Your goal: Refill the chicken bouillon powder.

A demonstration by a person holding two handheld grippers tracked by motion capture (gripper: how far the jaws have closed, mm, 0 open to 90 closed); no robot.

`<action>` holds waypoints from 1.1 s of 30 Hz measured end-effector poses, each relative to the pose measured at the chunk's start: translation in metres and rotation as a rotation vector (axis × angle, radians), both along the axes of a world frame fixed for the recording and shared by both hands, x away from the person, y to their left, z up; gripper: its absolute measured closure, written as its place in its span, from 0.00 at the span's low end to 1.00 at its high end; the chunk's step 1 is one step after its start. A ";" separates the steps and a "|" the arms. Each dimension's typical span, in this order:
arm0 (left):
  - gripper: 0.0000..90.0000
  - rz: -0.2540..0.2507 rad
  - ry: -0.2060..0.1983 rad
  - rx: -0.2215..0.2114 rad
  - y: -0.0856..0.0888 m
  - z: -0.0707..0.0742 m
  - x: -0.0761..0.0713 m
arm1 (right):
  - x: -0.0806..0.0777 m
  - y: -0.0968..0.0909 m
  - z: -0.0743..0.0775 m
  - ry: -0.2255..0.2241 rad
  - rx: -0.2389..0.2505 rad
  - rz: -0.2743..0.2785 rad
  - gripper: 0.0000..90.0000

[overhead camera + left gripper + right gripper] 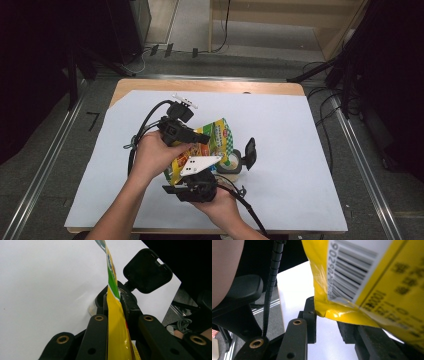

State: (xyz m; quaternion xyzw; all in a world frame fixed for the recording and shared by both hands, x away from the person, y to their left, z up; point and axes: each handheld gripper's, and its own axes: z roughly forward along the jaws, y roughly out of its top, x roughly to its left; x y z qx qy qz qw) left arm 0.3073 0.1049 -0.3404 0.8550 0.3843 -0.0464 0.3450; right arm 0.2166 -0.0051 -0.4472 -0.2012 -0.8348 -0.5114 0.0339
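Packet (212, 142) held above jar (231, 163): left claw (113, 305) clamped on its edge, right claw (325, 322) apart under its corner. Jar lid (249, 152) flipped open; pouring seemingly remains.

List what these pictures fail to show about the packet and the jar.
- Jar: its contents, high view, too small and part-hidden by the packet.
- Packet's printed text: right gripper view, blurred, cut by the frame edge.
- Right tool: grip on the packet's corner unclear, the packet overhangs it.
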 end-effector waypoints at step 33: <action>0.93 -0.016 -0.035 0.033 -0.003 0.006 -0.006 | -0.005 0.000 0.003 -0.015 0.014 -0.003 0.81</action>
